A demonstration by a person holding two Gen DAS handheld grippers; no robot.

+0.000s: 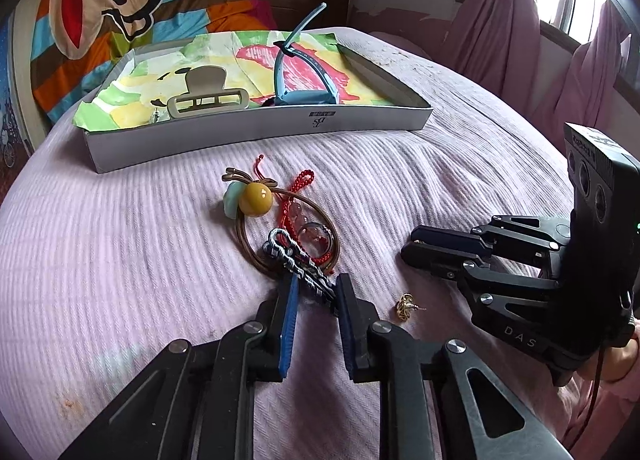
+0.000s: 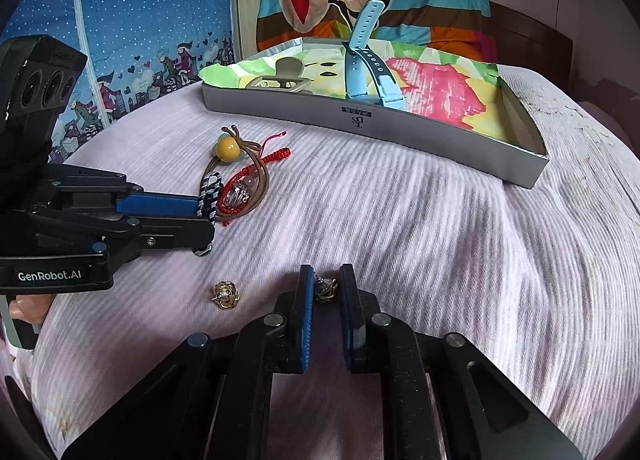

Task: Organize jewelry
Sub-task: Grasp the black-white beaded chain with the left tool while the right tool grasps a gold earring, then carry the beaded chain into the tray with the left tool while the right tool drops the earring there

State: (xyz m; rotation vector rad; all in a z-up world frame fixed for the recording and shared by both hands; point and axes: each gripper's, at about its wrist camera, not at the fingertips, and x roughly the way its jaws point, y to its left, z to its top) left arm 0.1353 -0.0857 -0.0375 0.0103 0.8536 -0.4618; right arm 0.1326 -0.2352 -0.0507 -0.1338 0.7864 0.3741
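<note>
My left gripper [image 1: 316,292] was down on the pink bedspread [image 1: 120,260], its blue pads nearly together and pinching the tail of the black-and-white braided cord [image 1: 298,264], which trailed up into the tangle with the brown hair tie [image 1: 280,220], its yellow bead [image 1: 256,200] and the red string bracelet [image 1: 298,188]. That cord looked soft and light, so I judged a pinch at the free end would lift it, though it could drag the red string and the hair tie along, since they lay touching. My right gripper [image 2: 325,292] was closed to a narrow gap on a small metal charm [image 2: 326,287]; hard, tiny and probably slippery, best squeezed across its round body. A second gold charm [image 2: 226,295] lay loose just beside it. The white box [image 1: 260,128] sat farther up the bed, already holding a beige hair claw [image 1: 206,96] and a blue watch strap [image 1: 304,72]
</note>
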